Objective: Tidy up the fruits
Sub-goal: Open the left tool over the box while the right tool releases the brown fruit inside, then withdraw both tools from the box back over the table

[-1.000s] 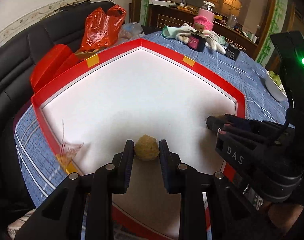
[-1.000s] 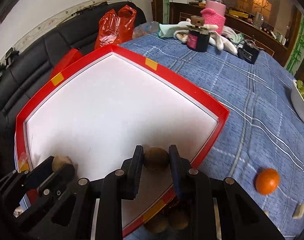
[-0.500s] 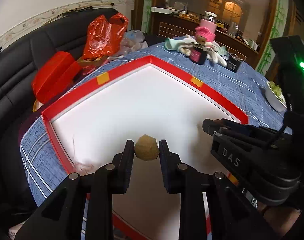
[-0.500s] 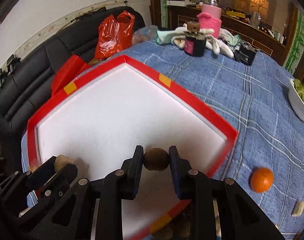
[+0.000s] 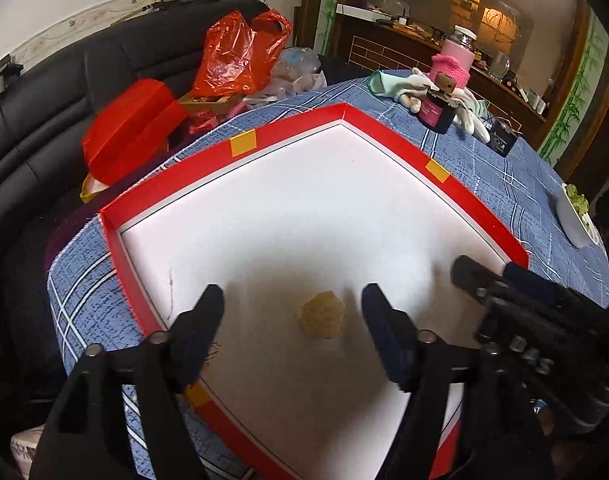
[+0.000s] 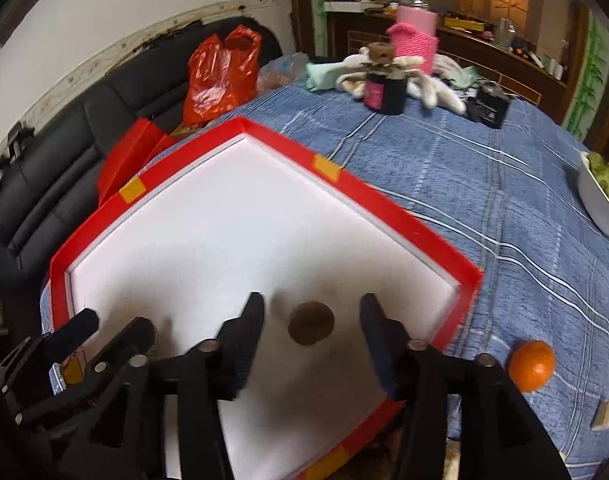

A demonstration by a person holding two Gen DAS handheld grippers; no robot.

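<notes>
Left wrist: blue plaid tablecloth, sofa.

I saw a red-rimmed tray with a white floor and yellow tape patches, a tan fruit, a brown fruit, an orange, and a blue plaid tablecloth.

I am holding both grippers angled downward side by side, left gripper and right gripper, jaws opening on each, pads pressing on nothing.
</notes>
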